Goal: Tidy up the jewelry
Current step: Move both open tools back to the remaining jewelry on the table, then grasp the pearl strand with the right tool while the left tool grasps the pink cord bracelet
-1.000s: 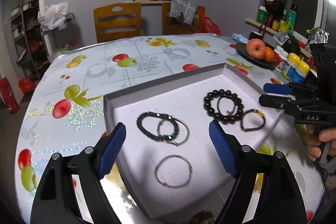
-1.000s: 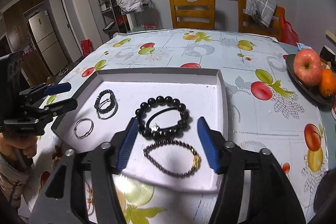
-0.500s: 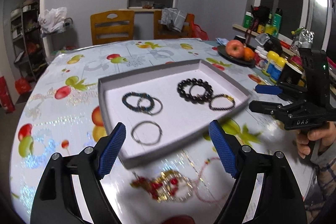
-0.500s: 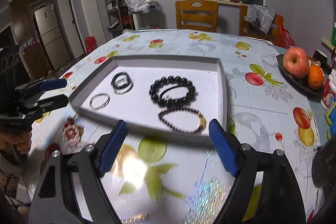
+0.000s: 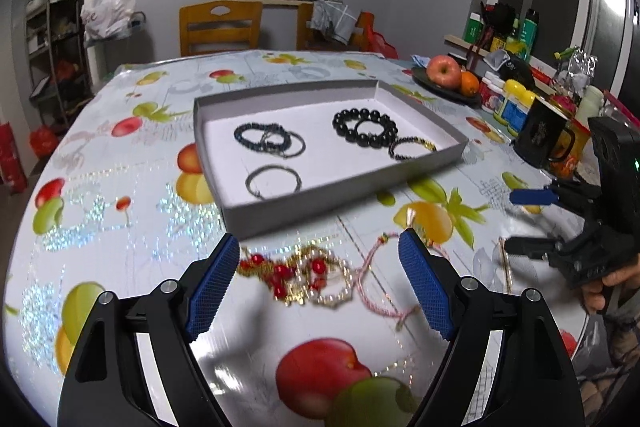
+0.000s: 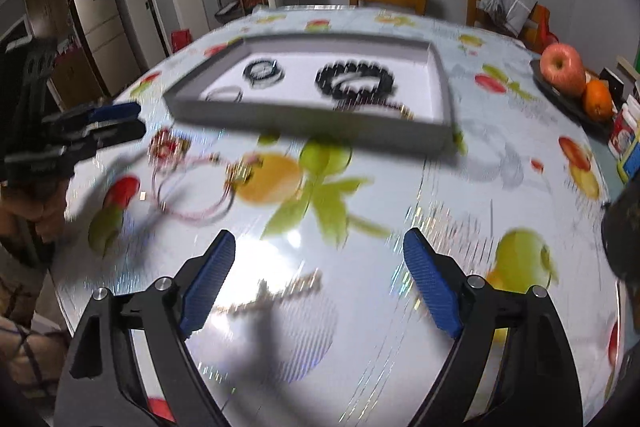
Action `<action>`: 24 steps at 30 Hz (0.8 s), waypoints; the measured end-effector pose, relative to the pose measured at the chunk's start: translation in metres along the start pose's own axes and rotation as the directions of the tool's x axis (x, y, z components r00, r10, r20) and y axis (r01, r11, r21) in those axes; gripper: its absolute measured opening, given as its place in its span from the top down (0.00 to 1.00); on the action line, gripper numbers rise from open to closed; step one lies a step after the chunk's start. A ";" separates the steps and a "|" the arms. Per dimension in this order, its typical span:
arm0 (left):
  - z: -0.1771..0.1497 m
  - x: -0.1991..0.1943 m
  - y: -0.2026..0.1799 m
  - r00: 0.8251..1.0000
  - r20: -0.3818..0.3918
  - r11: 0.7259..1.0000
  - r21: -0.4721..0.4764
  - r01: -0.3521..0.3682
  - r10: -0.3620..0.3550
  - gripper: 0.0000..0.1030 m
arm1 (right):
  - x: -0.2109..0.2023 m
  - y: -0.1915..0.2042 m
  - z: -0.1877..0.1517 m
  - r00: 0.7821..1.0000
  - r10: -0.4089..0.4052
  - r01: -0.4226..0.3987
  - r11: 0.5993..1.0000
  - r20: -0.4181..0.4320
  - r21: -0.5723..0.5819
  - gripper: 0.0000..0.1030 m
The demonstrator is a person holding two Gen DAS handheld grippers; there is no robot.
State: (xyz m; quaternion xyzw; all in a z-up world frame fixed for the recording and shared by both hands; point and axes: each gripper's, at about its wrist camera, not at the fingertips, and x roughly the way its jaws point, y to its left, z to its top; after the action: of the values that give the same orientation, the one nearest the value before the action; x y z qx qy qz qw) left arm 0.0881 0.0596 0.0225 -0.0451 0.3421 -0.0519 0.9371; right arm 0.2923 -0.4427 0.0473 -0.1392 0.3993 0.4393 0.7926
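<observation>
Jewelry partly sorted: tray on the table holds five bracelets; a red-gold tangle lies outside it, between the wide-open, empty left gripper. Right gripper is likewise spread, empty.

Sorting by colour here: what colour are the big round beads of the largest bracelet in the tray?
Glossy black. The big-bead bracelet in the tray shows best in the left wrist view.

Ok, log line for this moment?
left tongs: open, empty | right tongs: open, empty | tray: bracelets inside | loose jewelry: on table
</observation>
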 end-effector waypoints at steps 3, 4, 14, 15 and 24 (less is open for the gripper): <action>-0.003 -0.004 -0.004 1.000 0.006 1.000 0.008 0.013 -0.013 0.20 | -0.004 0.009 -0.011 1.000 0.008 -0.008 1.000 -0.015 0.001 0.18; -0.004 -0.004 -0.007 1.000 0.007 1.000 0.016 0.018 -0.018 0.20 | -0.006 0.012 -0.015 1.000 0.013 -0.013 1.000 -0.021 0.001 0.18; -0.008 -0.003 -0.014 0.999 0.000 0.998 0.027 0.048 -0.048 0.19 | 0.003 0.038 -0.019 0.996 0.024 -0.027 0.999 -0.085 -0.038 0.33; -0.009 -0.003 -0.015 0.999 0.000 0.998 0.030 0.049 -0.049 0.19 | 0.005 0.039 -0.016 0.996 0.024 -0.028 0.999 -0.087 -0.039 0.37; -0.011 -0.006 -0.026 0.998 -0.002 0.996 0.069 0.061 -0.061 0.19 | 0.019 0.036 0.003 0.994 0.020 -0.029 0.996 -0.105 -0.080 0.90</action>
State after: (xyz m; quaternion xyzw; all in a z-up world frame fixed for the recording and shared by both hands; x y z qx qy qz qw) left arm 0.0748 0.0345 0.0211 -0.0232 0.3383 -0.0923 0.9362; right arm 0.2698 -0.4094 0.0396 -0.1892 0.4235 0.4571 0.7589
